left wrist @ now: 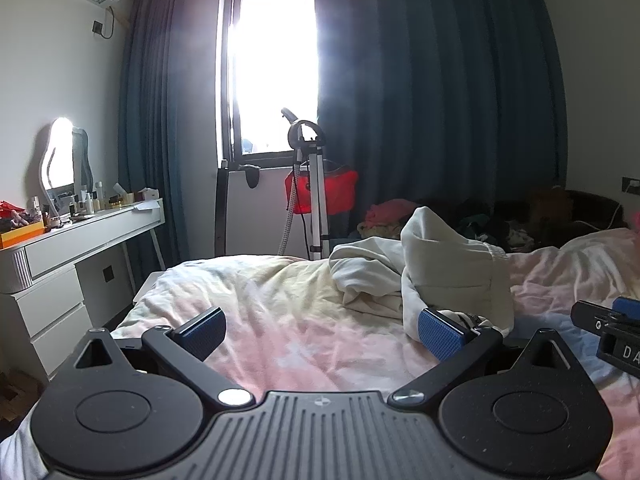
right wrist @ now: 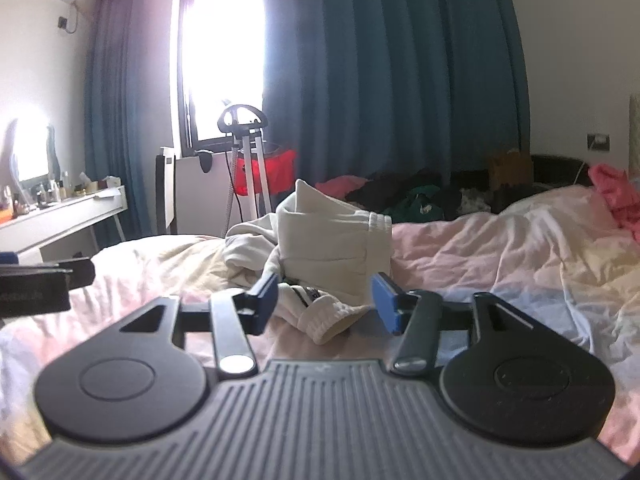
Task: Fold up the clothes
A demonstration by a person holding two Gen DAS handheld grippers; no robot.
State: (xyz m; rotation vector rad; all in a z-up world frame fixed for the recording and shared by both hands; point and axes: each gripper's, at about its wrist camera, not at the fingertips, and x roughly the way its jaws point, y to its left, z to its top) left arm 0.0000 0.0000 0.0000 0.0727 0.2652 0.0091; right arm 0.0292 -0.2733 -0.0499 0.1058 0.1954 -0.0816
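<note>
A cream-white garment (left wrist: 448,272) lies in a crumpled heap on the pink and yellow bedspread (left wrist: 280,312). It also shows in the right wrist view (right wrist: 332,244), with a ribbed cuff (right wrist: 332,322) lying nearest. My left gripper (left wrist: 320,330) is open and empty, low over the bed, left of the heap; its right fingertip (left wrist: 440,332) is close to the cloth. My right gripper (right wrist: 326,300) is open, its fingers on either side of the cuff, not closed on it. The right gripper also shows at the right edge of the left wrist view (left wrist: 612,332).
A white dressing table (left wrist: 80,240) with a lit mirror and bottles stands left of the bed. A garment steamer stand (left wrist: 312,184) and red bag (left wrist: 332,192) stand beyond the bed by the window. More clothes are piled at the far side (right wrist: 420,194). A pink garment (right wrist: 616,192) lies at right.
</note>
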